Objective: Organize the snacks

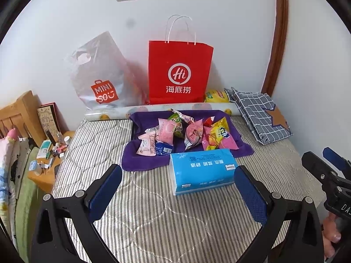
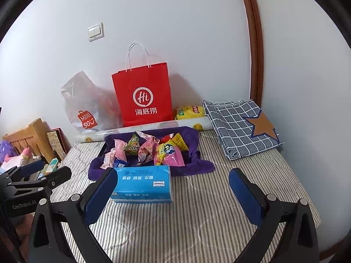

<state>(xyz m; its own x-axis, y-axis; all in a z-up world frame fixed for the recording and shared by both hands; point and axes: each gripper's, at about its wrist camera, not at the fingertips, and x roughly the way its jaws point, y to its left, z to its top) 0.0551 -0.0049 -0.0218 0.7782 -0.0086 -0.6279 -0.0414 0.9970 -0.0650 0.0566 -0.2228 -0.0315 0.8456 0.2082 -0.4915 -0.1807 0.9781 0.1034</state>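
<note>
Snacks (image 1: 182, 131) on towel (image 1: 140, 160), tissue pack (image 1: 203, 171) before, bags (image 1: 179, 72) behind

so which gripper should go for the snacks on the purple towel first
Probably left. The left gripper has the snack pile almost straight ahead past the blue tissue pack; from the right gripper it lies off to the left. Both jaws are open and empty.

Two bags are seen — one red paper bag (image 1: 180, 72), one clear plastic bag (image 1: 99, 74); one blue tissue pack (image 1: 203, 171); roughly eight snack packets (image 1: 186, 132) — exact count unclear.
</note>
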